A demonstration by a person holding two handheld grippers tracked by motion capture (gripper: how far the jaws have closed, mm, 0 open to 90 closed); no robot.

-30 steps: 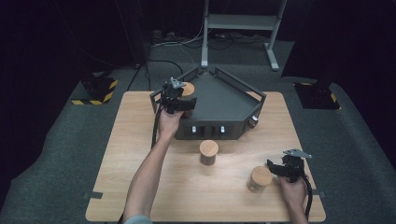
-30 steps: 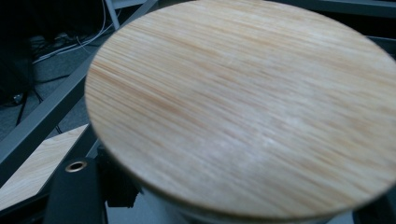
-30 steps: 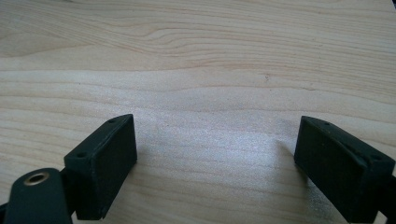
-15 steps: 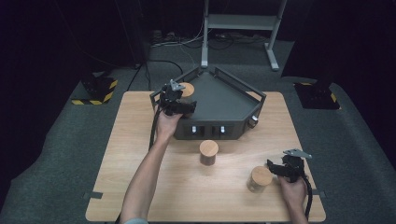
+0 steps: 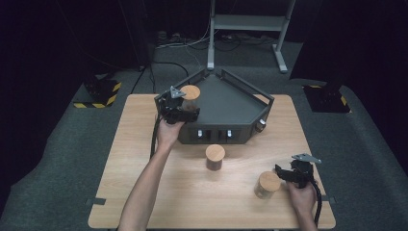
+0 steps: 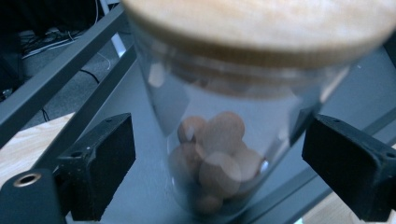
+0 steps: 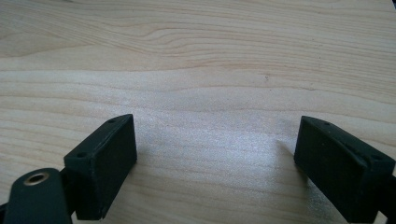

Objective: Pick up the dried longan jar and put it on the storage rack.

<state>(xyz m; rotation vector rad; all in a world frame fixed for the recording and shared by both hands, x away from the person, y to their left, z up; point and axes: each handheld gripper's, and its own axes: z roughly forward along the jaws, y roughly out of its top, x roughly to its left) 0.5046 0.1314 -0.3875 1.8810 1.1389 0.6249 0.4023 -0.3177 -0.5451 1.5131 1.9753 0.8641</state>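
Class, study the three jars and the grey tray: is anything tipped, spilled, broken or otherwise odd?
Nothing stands out. Two jars stand upright with lids on the table; the third jar stands lidded on the grey tray, its brown balls inside.

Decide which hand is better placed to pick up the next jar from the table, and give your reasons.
Right. The right gripper sits open just beside the nearest jar, nothing between its fingers. The left gripper, its fingers just opened, is at the jar on the grey tray.
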